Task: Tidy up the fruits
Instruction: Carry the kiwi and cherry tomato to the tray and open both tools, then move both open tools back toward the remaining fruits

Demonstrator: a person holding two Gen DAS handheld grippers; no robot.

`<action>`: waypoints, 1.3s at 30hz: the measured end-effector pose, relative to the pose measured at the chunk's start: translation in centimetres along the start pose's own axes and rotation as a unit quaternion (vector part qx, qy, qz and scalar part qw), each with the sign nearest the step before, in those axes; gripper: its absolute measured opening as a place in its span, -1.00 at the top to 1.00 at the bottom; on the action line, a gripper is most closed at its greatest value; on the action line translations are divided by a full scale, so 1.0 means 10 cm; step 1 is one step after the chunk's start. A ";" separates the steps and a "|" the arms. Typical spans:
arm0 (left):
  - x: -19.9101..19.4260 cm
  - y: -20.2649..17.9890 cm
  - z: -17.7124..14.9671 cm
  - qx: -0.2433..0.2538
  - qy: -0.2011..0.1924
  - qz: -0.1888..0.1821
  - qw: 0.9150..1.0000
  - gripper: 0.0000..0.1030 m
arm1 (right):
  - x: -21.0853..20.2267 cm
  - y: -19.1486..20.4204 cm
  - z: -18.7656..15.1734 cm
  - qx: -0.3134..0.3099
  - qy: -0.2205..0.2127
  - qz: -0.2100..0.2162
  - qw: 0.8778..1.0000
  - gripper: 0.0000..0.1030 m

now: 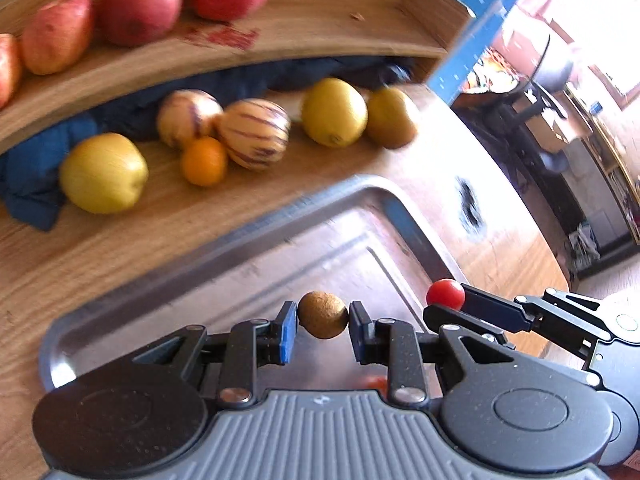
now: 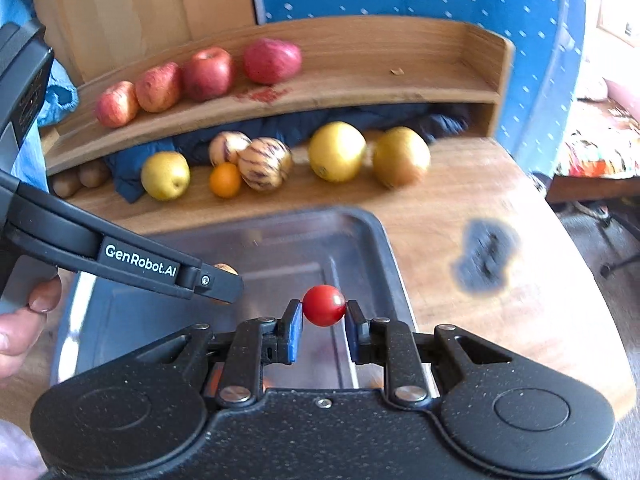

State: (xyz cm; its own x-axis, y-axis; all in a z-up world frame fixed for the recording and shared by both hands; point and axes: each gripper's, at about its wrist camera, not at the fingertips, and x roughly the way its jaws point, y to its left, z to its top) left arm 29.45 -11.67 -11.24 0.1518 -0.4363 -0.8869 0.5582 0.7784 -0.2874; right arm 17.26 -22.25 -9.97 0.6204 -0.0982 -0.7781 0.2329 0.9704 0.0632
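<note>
My left gripper [image 1: 323, 320] is shut on a small round brown fruit [image 1: 322, 313], held above the metal tray [image 1: 248, 236]. My right gripper [image 2: 324, 316] is shut on a red cherry tomato [image 2: 324, 305] over the same tray [image 2: 384, 248]; that tomato [image 1: 445, 293] also shows in the left wrist view at the right gripper's tips. The left gripper's arm [image 2: 140, 264] crosses the right wrist view, hiding most of the brown fruit [image 2: 225, 268]. A wooden shelf [image 2: 360, 80] behind carries several red apples [image 2: 208, 74]; yellow, orange and striped fruits [image 2: 264, 164] lie beneath it.
A dark blue cloth [image 2: 280, 128] is bunched under the shelf. A few brown fruits [image 2: 80, 178] sit at its left end. A dark stain [image 2: 486, 256] marks the wooden table right of the tray. A person's hand [image 2: 24, 320] holds the left gripper. A blue dotted panel [image 2: 440, 0] stands behind.
</note>
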 end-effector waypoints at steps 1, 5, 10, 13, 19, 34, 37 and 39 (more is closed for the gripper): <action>0.01 -0.04 -0.03 0.005 0.003 0.000 1.000 0.41 | -0.01 -0.02 -0.04 0.002 0.004 -0.002 1.000 0.53; 0.06 -0.15 -0.11 0.009 0.015 0.003 1.000 0.41 | -0.03 -0.06 -0.13 0.005 0.015 -0.008 1.000 0.53; 0.09 -0.22 -0.18 0.008 0.020 0.015 1.000 0.41 | -0.02 -0.05 -0.21 0.003 0.020 -0.008 1.000 0.53; 0.07 -0.21 -0.21 0.005 0.018 0.017 1.000 0.41 | -0.02 -0.02 -0.22 -0.006 0.020 -0.006 1.000 0.50; 0.03 -0.22 -0.25 -0.009 0.010 0.031 0.999 0.19 | -0.10 -0.05 -0.26 -0.019 0.015 0.000 1.000 0.37; -0.46 -0.27 -0.75 -0.055 -0.020 0.084 0.995 -0.93 | -0.43 -0.12 -0.44 -0.058 0.023 0.039 0.997 -0.76; -0.59 -0.24 -0.89 -0.063 -0.015 0.094 0.993 -0.99 | -0.50 -0.06 -0.49 -0.080 0.030 0.052 0.995 -0.90; -0.68 -0.21 -0.98 -0.066 -0.010 0.109 0.992 -0.99 | -0.54 -0.04 -0.51 -0.091 0.034 0.064 0.993 -0.98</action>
State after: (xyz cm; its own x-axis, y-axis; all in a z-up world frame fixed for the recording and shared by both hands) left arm 19.27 -5.90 -8.20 0.2743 -0.2590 -0.9261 0.3981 0.9072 -0.1358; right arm 9.96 -20.93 -8.96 0.5827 0.0375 -0.8118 0.0130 0.9984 0.0555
